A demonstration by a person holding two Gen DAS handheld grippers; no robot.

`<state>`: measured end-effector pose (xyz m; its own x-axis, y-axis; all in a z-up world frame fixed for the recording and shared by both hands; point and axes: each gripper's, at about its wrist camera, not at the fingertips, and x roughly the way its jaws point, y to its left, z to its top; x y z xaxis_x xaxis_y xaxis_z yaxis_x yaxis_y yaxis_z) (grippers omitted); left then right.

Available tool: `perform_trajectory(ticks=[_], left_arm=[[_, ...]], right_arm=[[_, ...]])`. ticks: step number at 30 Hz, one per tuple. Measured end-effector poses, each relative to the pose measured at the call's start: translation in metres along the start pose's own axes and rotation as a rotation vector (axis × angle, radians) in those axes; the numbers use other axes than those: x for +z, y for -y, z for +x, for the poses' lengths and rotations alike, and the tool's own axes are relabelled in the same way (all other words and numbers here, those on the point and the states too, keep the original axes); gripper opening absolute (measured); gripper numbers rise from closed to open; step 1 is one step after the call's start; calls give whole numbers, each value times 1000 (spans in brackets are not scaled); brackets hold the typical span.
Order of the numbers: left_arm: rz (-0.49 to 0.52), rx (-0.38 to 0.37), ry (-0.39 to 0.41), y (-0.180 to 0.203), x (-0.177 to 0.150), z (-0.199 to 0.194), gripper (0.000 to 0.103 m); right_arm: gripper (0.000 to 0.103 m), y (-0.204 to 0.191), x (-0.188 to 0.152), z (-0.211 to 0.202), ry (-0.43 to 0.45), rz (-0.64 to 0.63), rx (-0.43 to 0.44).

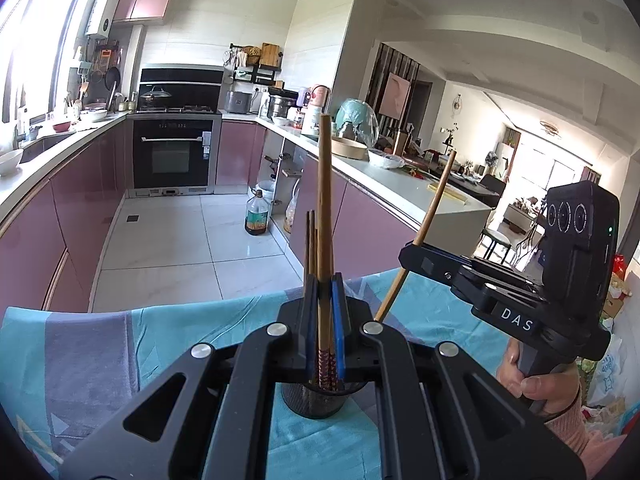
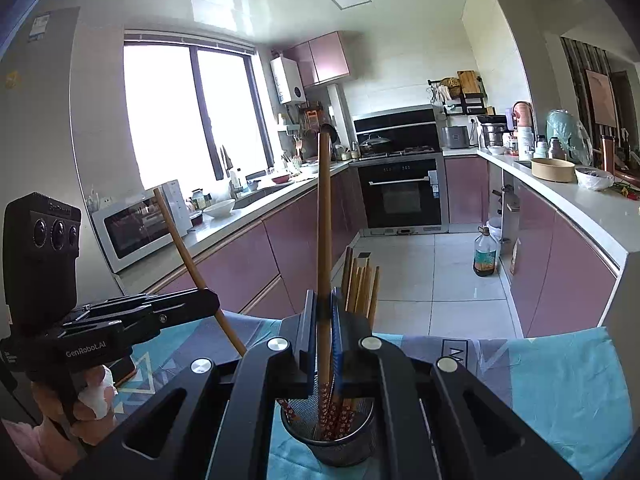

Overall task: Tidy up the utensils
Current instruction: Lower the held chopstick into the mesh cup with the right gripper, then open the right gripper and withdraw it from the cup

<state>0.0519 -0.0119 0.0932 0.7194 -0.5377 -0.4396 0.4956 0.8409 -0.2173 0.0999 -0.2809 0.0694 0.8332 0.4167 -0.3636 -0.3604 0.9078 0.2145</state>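
A dark mesh holder [image 2: 328, 436] stands on the tabletop, which is covered by a teal patterned cloth [image 2: 560, 380], and it already carries a bundle of chopsticks [image 2: 360, 288] leaning toward its far rim, their red patterned ends down in the mesh. Each hand brings one more: the left tool [image 1: 325, 312] is clenched on a single brown chopstick [image 1: 325, 184] that stands nearly upright between its blue pads, patterned end pointing down into the holder's mouth, and the right tool [image 2: 325, 312] is likewise clenched on its own chopstick [image 2: 325, 216], also close to vertical with its lower end inside the rim. From each wrist view the other tool shows off to the side, its stick slanting across the frame, so both sit close together above the same holder. The step in hand looks like the drop-in: two sticks poised over the container, neither yet let go. The next move calls for lining each stick so its tip is clear of the rim and of the sticks already inside, then easing the pads apart so it slides down instead of tipping out; since the two tools crowd one small opening, letting one go first would likely avoid a clash. Beyond lies a kitchen with pink cabinets [image 1: 80, 200], an oven [image 1: 172, 152] and a white tiled floor [image 1: 180, 240].
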Motion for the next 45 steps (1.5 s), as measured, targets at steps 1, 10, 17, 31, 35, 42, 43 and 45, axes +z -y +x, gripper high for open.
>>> perform_trajectory(ticks=[1,10,17,31,35,42,43,45], left_arm=[[3,4,-14,1,-2,4,8],[23,32,-98,2,-13,26,7],[44,39,-154,4,-16,44,8],[31,47,-195,-3,-8,63,11],[18,67,-179,-8,-12,58,24],[-12,133,-100,-28,-24,31,55],[-19,145,-87,-33,-26,25,66],[-27,188,-40,-39,-29,11,74]], right_arm=[[6,1,-2,4,-13,1,0],[6,0,-24,30,-105,11,-10],[6,2,-33,40,-141,23,-25],[13,6,-38,52,-169,52,-41],[24,4,-40,47,-160,52,-50],[51,-6,-44,27,-111,28,-61],[59,-9,-46,24,-102,21,-62],[69,-16,-50,19,-83,10,-65]])
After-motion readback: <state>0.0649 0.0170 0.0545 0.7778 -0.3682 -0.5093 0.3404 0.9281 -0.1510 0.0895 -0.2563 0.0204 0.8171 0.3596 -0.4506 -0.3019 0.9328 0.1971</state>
